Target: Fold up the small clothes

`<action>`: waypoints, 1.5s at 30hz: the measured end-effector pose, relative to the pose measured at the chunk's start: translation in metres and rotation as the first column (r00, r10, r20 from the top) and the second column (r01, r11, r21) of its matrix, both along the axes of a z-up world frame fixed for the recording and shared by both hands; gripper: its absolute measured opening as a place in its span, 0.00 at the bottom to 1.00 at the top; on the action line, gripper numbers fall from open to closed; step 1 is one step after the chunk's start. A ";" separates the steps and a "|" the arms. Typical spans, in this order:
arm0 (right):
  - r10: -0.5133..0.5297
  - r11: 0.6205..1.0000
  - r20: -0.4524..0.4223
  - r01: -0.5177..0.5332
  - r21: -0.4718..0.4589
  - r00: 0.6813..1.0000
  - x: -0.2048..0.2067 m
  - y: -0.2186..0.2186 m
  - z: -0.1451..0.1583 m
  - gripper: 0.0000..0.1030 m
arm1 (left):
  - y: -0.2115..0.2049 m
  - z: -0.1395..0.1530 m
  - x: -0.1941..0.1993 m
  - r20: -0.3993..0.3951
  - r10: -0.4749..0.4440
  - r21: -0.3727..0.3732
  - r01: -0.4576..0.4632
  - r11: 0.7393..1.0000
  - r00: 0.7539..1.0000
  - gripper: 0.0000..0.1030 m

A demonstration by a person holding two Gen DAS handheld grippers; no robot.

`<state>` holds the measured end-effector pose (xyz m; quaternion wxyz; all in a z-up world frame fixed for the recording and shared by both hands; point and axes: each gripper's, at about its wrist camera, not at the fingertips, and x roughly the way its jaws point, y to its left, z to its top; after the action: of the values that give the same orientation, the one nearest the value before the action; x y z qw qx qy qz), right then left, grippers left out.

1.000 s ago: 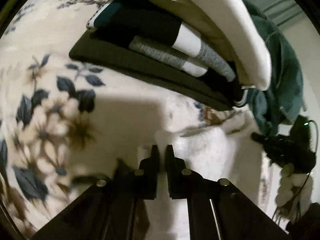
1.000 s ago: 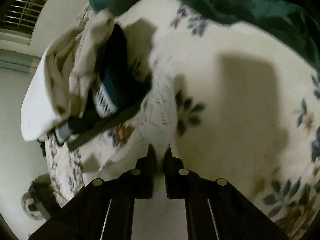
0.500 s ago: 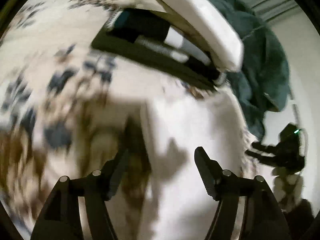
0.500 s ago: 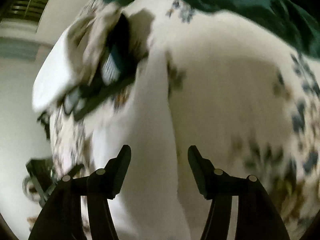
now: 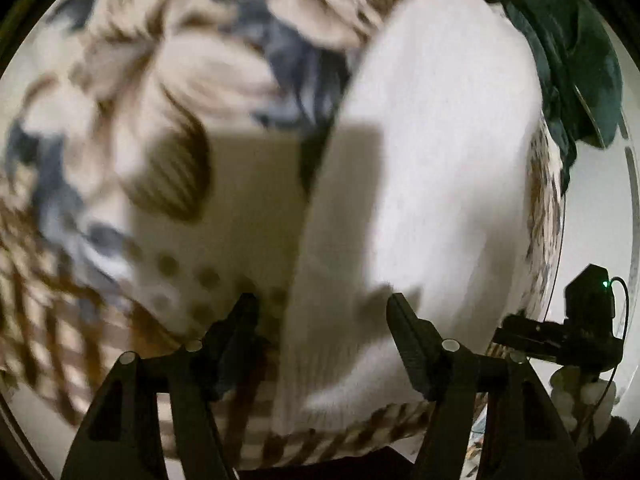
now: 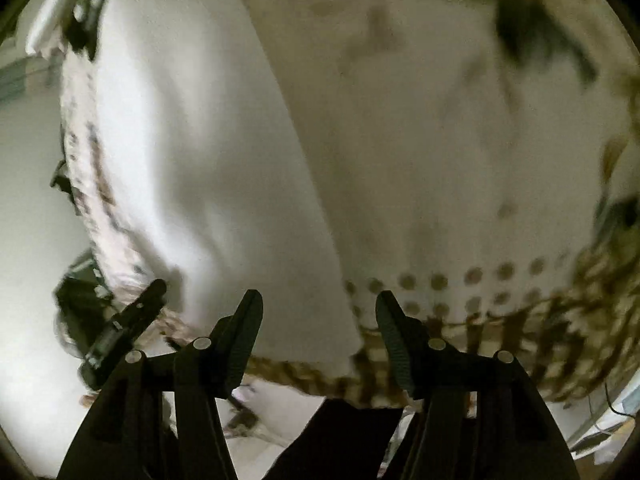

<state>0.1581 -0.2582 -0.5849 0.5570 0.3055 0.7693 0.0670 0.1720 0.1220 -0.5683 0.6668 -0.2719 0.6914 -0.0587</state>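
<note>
The left gripper (image 5: 320, 322) stands with jaws spread wide, holding nothing. The right gripper (image 6: 318, 316) is likewise spread and empty. A white garment (image 5: 420, 184) lies flat on the floral bedspread (image 5: 168, 92), its hem near the checked front edge. Dark green clothing (image 5: 568, 60) lies beyond the garment.

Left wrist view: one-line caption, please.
Open left hand-held gripper poised over a white garment lying on the floral bedspread.
</note>
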 end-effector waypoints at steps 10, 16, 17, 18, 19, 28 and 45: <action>-0.188 0.979 0.039 0.190 -0.068 0.981 -0.085 0.004 0.010 0.06 | 0.015 0.007 -0.024 0.048 0.095 0.028 -0.096 0.995 0.994 0.09; -0.079 0.996 0.130 0.082 -0.023 0.988 -0.060 0.006 0.009 0.64 | 0.044 0.002 -0.028 0.062 0.183 -0.147 -0.172 0.974 0.981 0.66; -0.084 0.996 0.133 0.084 0.007 0.988 -0.057 0.003 0.005 0.72 | 0.045 -0.003 -0.028 0.064 0.196 -0.180 -0.182 0.967 0.978 0.69; -0.079 0.997 0.113 0.076 0.034 0.990 -0.055 0.004 -0.003 0.72 | 0.045 -0.011 -0.027 0.053 0.211 -0.215 -0.195 0.957 0.976 0.69; -0.071 0.996 0.084 0.067 0.054 0.994 -0.049 0.005 -0.015 0.72 | 0.047 -0.021 -0.026 0.032 0.222 -0.268 -0.205 0.941 0.975 0.69; -0.230 0.917 0.018 0.210 0.339 0.973 -0.067 0.025 -0.050 0.74 | 0.011 -0.014 -0.021 0.073 0.125 -0.232 -0.105 0.967 0.989 0.52; -0.210 0.936 0.258 0.118 0.331 0.943 -0.050 0.006 0.083 0.16 | 0.017 0.095 -0.001 0.211 0.226 -0.320 -0.152 0.935 0.951 0.13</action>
<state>0.1085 -0.2523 -0.5019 0.6121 0.4400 0.6309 0.1837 0.1710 0.1387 -0.4728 0.7004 -0.4261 0.5574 -0.1311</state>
